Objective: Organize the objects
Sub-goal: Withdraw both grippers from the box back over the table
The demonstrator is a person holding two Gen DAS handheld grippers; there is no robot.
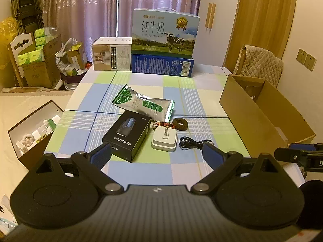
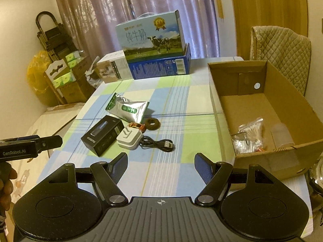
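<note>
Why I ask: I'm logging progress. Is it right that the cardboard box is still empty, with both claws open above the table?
Not quite: the cardboard box already holds a clear bag of cotton swabs, as the right wrist view shows. Both the left claw and the right claw are open above the table.

Warm, dim indoor light; soft shadows under things, strong fisheye bending with dark corners, slightly soft focus.

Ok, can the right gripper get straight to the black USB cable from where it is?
Probably yes. The right gripper is open and empty, and the USB cable lies just ahead on bare tablecloth. Only the white charger touches its left end.
</note>
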